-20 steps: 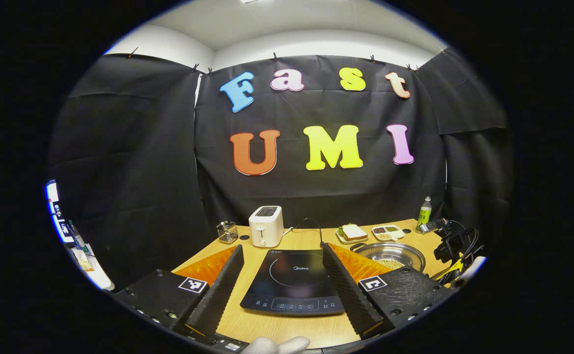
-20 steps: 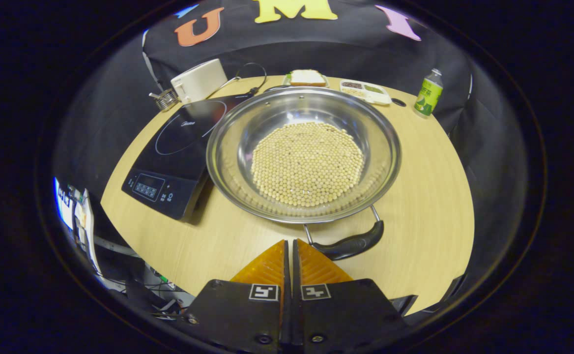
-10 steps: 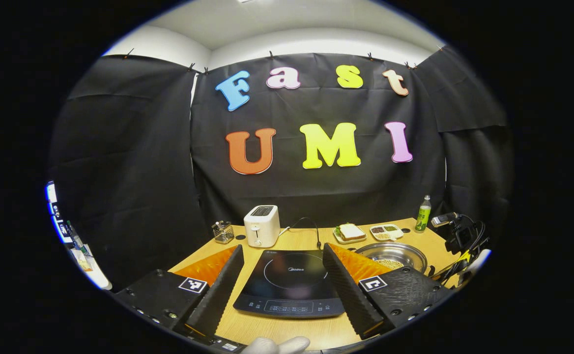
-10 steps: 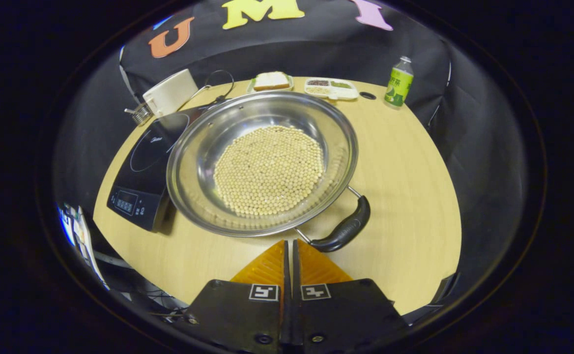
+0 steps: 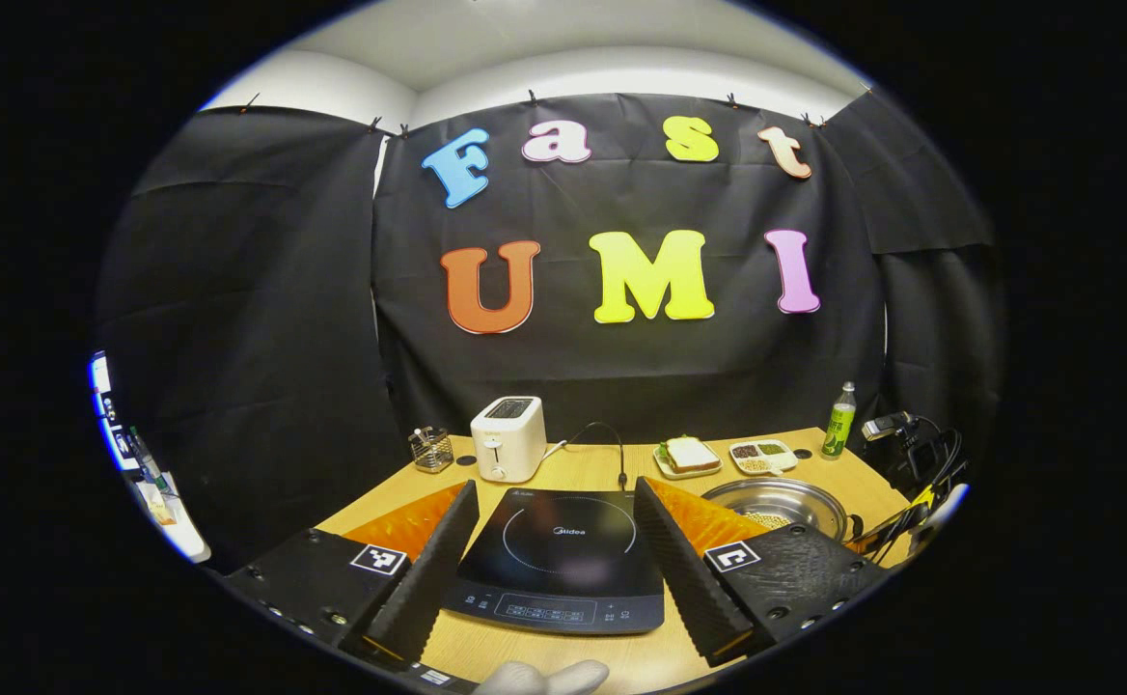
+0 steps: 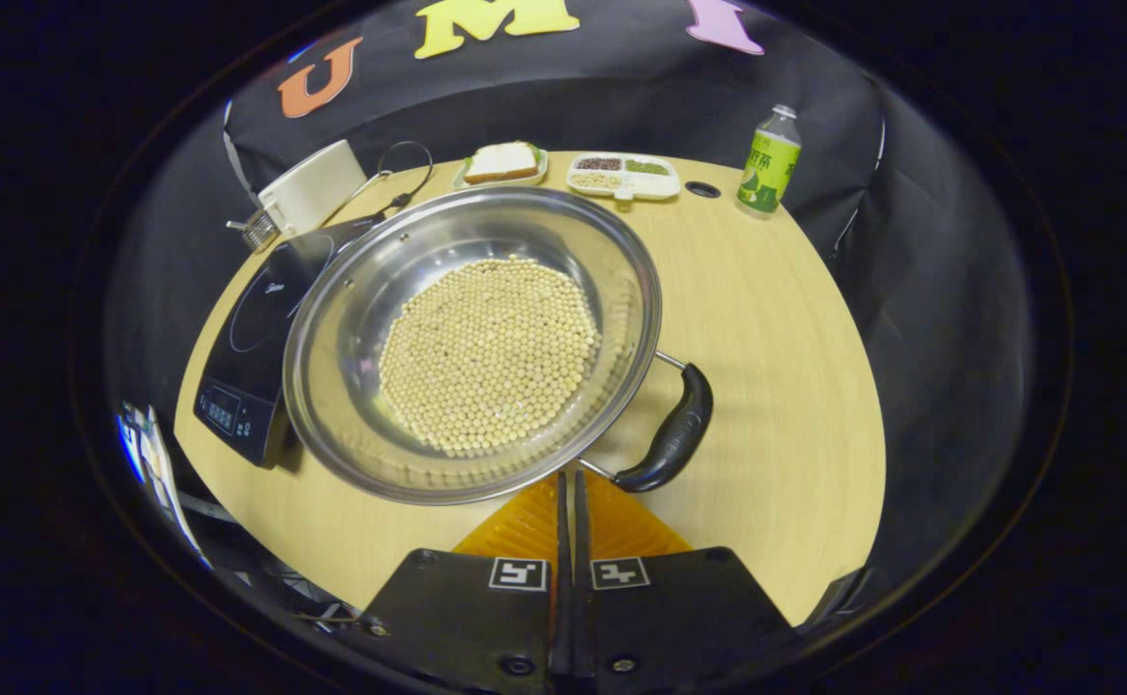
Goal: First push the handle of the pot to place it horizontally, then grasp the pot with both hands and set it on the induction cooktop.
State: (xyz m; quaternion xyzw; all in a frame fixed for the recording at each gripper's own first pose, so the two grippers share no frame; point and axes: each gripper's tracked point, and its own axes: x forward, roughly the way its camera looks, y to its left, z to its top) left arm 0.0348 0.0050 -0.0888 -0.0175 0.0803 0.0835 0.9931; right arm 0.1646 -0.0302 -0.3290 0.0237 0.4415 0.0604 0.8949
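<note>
Step in hand, by judgement: pushing black curved pot handle (image 6: 672, 430) round. Closed, empty right gripper (image 6: 567, 487) beside it; left gripper (image 5: 556, 526) spread wide over black induction cooktop (image 5: 558, 558). Bean-filled steel pot (image 6: 472, 340) on wooden table (image 6: 776, 319), touching cooktop. Next: further sideways push until level.

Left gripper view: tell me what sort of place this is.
Probably a mock kitchen set up in a recording booth: a wooden table backed by black cloth carries an induction cooktop, a toaster and a steel pot of beans.
</note>
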